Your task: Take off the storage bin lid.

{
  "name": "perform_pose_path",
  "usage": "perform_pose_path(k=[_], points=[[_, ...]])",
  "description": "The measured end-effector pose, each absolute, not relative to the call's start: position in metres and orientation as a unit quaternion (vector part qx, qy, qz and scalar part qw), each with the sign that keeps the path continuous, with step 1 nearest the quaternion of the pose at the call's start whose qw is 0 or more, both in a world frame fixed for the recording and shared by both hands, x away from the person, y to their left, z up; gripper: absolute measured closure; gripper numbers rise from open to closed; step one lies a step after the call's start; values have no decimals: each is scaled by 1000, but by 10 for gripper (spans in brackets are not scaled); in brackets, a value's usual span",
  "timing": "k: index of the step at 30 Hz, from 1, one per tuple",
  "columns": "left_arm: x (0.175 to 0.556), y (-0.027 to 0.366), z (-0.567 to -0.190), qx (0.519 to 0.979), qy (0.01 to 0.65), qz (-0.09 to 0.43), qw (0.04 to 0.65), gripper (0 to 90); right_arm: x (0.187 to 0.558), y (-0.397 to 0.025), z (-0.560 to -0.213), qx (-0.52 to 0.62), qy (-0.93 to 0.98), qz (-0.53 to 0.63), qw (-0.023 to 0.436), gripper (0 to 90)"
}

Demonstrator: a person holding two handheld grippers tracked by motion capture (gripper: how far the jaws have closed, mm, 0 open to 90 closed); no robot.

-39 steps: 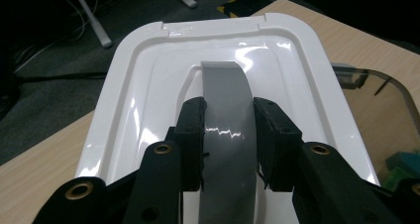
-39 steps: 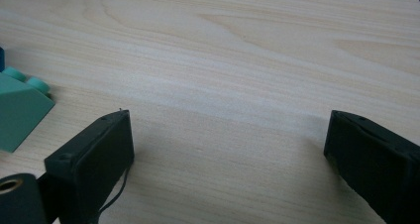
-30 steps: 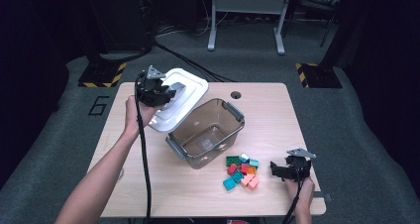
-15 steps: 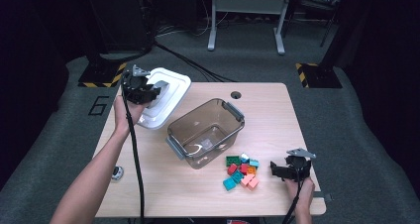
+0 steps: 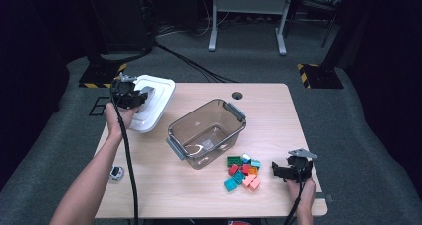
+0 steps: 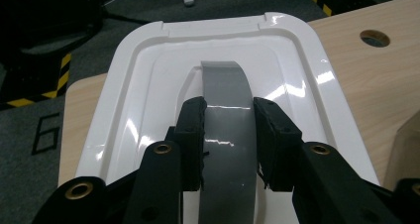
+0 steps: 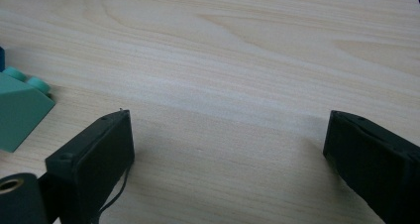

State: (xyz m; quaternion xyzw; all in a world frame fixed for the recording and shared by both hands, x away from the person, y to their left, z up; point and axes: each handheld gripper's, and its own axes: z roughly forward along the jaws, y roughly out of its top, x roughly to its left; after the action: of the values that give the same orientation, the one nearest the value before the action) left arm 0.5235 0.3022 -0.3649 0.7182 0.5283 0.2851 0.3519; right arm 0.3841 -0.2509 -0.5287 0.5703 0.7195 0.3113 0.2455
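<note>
From above, the white lid [image 5: 152, 101] is held off the clear box [image 5: 206, 134] at the bench's [image 5: 278, 113] left edge; bricks [image 5: 242, 171] remain unpacked. In the left gripper view, the left gripper [image 6: 229, 130] is clenched on the lid's grey handle [image 6: 226, 115]. In the right gripper view, the right gripper [image 7: 230, 149] is held released over bare bench.

A single marking reads from my side of the counter: a boxy numeral 6 [image 6: 45, 133] marked on the grey floor [image 5: 348, 120], beside the counter's left edge.
</note>
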Motion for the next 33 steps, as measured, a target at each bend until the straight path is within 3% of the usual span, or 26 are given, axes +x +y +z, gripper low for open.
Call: perform_pose_path(k=[33], points=[[540,330,-449,687,615,240,304,664,384,-251,-529,570,719,311,245,46]])
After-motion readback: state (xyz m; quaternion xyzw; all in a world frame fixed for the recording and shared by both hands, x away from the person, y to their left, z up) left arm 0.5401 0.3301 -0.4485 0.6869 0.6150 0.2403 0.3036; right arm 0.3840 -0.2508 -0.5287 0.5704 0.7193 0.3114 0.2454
